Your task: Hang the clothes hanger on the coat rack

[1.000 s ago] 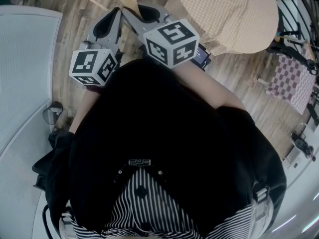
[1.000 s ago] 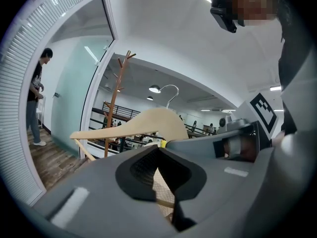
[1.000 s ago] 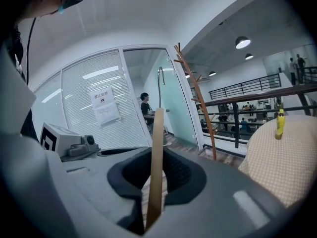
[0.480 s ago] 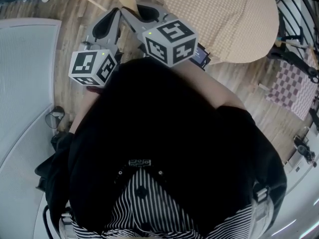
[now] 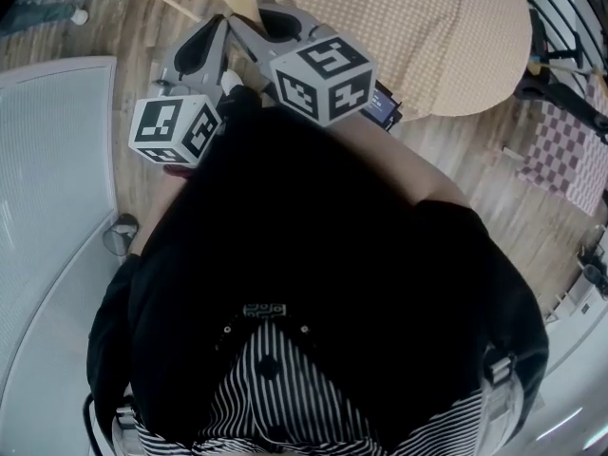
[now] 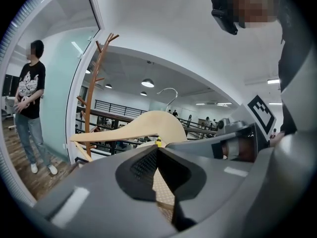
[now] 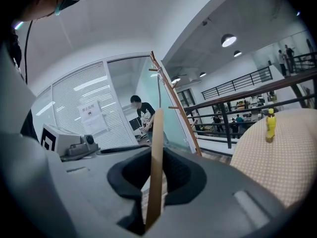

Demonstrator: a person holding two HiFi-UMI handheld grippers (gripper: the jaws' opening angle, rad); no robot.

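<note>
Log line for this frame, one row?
right tool: shut on clothes hanger | left tool: tips together at hanger, grip unclear | coat rack: ahead, hanger not yet hung

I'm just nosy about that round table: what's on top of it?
A beige checked cloth covers it, and a small yellow bottle stands on that. The tabletop itself is hidden beneath the cloth.
</note>
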